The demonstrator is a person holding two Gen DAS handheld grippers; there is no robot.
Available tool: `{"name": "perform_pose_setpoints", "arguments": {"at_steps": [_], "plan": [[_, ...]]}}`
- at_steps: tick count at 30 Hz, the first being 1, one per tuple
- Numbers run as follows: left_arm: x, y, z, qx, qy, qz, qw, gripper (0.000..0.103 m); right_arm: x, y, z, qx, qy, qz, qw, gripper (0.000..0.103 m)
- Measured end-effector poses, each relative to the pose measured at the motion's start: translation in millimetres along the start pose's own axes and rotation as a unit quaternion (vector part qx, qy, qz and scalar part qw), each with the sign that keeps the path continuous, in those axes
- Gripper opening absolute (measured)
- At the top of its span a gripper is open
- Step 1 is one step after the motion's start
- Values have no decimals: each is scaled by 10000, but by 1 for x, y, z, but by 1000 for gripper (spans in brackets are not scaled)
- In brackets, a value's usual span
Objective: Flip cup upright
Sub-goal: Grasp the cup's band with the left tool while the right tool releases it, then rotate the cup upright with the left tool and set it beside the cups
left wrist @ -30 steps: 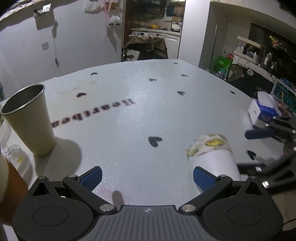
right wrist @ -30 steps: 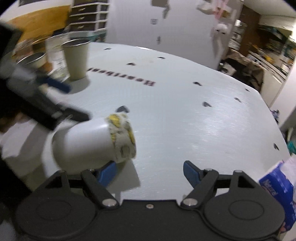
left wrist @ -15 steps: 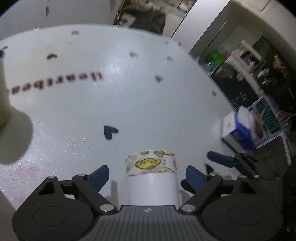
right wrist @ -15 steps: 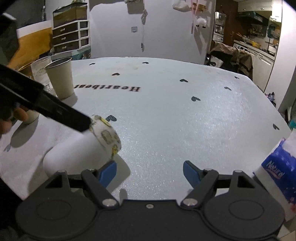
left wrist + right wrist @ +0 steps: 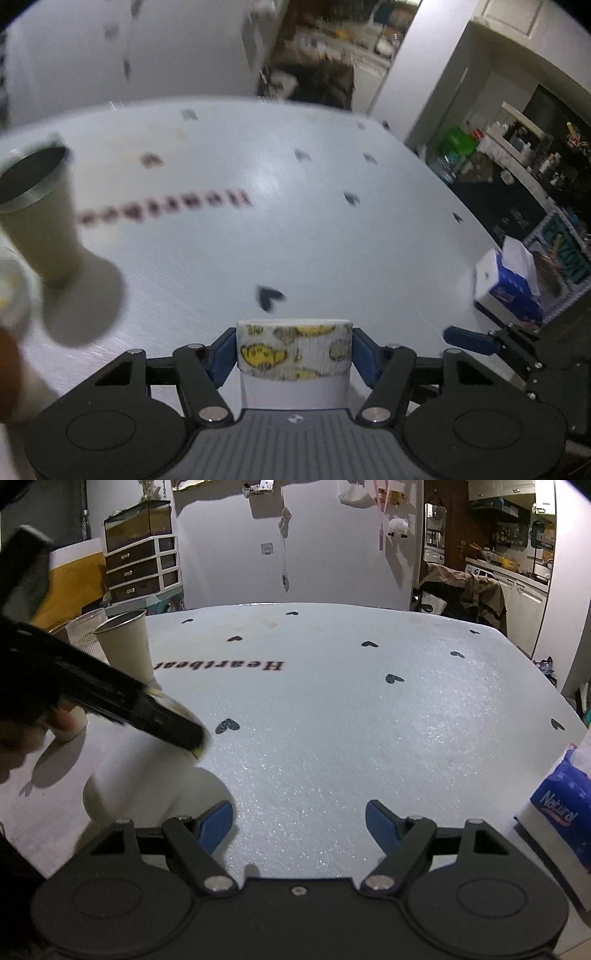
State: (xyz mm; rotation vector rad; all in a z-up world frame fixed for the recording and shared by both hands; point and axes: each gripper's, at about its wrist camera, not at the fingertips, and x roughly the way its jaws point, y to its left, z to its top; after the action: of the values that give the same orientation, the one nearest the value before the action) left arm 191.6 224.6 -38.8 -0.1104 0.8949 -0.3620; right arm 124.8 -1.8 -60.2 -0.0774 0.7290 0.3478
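Cups number two as I am looking: a white paper cup with a yellow cartoon band (image 5: 294, 354) and a tall beige metal cup (image 5: 38, 218) standing open-mouthed on the pale heart-print table (image 5: 258, 236). My left gripper (image 5: 294, 356) is squeezing the banded cup near its rim. My right gripper (image 5: 298, 821) is hanging wide apart, holding nothing. Only its camera is showing readable "Heartbeat" lettering (image 5: 218, 665) and the blue tissue pack's (image 5: 563, 812) "Natural" name.

cup (image 5: 293, 384): matt white, printed wrap | table (image 5: 332, 716): glittery, grainy | tumbler (image 5: 35, 214): metal rim
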Motion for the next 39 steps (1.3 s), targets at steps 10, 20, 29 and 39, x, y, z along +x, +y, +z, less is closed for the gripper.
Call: {"name": "perform_pose_setpoints", "arguments": {"at_steps": [10, 20, 29, 39], "plan": [[-32, 20, 9, 231, -1068, 1475, 9830, 65, 0, 10, 1, -16, -125, 167, 9998, 80], [-29, 42, 23, 75, -1033, 2118, 9718, 65, -6, 16, 2, 4, -228, 192, 9996, 80], [-34, 47, 22, 19, -1228, 2076, 9705, 88, -8, 20, 3, 29, -284, 219, 9994, 80], [-80, 36, -1, 89, -1797, 1936, 9645, 92, -29, 43, 29, 98, -1019, 353, 9941, 80]]}}
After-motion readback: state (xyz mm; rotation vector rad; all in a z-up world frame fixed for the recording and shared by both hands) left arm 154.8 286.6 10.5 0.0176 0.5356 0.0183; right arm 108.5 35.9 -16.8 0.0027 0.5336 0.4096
